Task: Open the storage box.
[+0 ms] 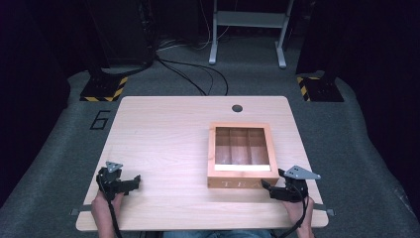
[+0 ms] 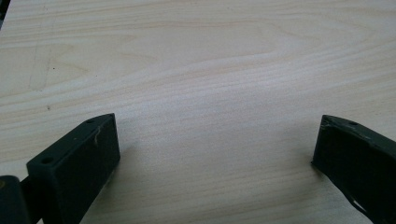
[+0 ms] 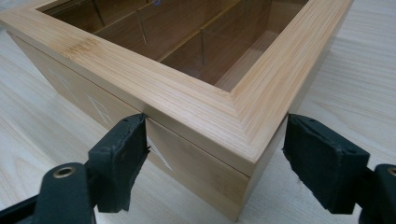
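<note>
A closed bamboo tea box (image 1: 237, 183) with a clear window lid stands on the right half of the table; several empty compartments show through the lid. My right gripper (image 1: 273, 179) is at the box's near right corner. In the right gripper view the tea box (image 3: 196, 107) has that corner between the jaws of my right gripper (image 3: 215, 140). One pad (image 3: 121, 158) lies against the lettered front at the lid seam, and the other pad (image 3: 322, 163) sits at the side wall. My left gripper (image 1: 133, 182) rests near the front left edge, and in its own view the left gripper (image 2: 215, 140) is open over bare wood.
The light wooden table (image 1: 163, 134) has a cable hole (image 1: 237, 108) at its far edge. Grey carpet, loose cables and a metal stand's legs (image 1: 247, 39) lie beyond it.
</note>
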`<state>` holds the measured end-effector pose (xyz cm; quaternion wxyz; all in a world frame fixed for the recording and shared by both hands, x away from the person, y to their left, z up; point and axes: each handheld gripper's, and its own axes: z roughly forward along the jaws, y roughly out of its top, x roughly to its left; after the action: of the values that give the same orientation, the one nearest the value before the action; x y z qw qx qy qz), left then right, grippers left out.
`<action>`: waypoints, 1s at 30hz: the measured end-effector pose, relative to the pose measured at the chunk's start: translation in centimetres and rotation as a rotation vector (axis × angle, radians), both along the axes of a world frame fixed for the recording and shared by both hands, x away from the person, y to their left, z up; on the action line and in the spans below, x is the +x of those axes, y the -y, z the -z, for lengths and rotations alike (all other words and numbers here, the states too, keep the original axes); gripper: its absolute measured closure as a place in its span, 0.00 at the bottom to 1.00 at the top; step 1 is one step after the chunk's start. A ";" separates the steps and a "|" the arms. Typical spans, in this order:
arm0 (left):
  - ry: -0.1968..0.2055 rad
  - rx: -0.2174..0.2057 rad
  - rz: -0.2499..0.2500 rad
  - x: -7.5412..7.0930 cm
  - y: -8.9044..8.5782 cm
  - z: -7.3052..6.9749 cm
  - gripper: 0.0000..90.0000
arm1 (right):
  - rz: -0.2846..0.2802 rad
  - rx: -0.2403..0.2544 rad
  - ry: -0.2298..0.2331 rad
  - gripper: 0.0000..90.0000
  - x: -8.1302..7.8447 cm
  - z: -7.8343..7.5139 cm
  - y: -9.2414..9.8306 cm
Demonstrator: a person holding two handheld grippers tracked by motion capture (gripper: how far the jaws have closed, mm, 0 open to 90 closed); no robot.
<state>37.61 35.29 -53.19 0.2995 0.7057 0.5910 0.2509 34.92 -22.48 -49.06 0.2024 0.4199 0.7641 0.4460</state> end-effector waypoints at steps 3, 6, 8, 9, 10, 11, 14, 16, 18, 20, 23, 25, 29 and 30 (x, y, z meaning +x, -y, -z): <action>0.000 0.000 0.000 0.0 0.0 0.0 0.01 | -0.004 0.009 0.020 0.29 -0.2 0.1 0.2; 0.000 0.000 0.000 0.0 0.0 0.0 0.00 | -0.001 0.025 0.030 0.32 -0.4 0.3 0.4; 0.000 0.000 0.000 0.0 0.0 0.0 0.00 | -0.003 0.028 0.034 0.33 -0.5 0.4 0.6; 0.000 0.000 0.000 0.0 0.0 0.0 0.00 | 0.003 0.037 0.028 0.34 -0.5 0.4 0.6; 0.000 0.000 0.000 0.0 0.0 0.0 0.00 | 0.003 0.039 0.034 0.35 -0.5 0.4 0.6; 0.000 0.000 0.000 0.0 0.0 0.0 0.00 | 0.004 0.037 0.037 0.35 -0.6 0.4 0.7; 0.000 0.000 0.000 0.0 0.0 0.0 0.01 | 0.002 0.039 0.044 0.37 -0.7 0.3 0.8; 0.000 0.000 0.000 0.0 0.0 0.0 0.00 | 0.002 0.042 0.050 0.39 -0.7 0.2 0.8; 0.000 0.000 0.000 0.0 0.0 0.0 0.01 | 0.005 0.042 0.056 0.40 -0.8 0.1 0.8; 0.000 0.000 0.000 0.0 0.0 0.0 0.00 | 0.006 0.038 0.059 0.40 -0.8 0.0 0.8; 0.000 0.000 0.000 0.0 0.0 0.0 0.00 | 0.000 0.053 0.062 0.40 -0.8 0.0 0.9; 0.000 0.000 0.000 0.0 0.0 0.0 0.01 | 0.004 0.051 0.067 0.40 -0.8 -0.1 0.8; 0.000 0.000 0.000 0.0 0.0 0.0 0.00 | 0.006 0.051 0.072 0.40 -0.6 -0.3 0.7; 0.000 0.000 0.000 0.0 0.0 0.0 0.00 | 0.006 0.045 0.074 0.40 -0.6 -0.3 0.7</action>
<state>37.61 35.29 -53.19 0.2994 0.7058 0.5910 0.2509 34.31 -23.21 -48.74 0.2222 0.4097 0.7446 0.4778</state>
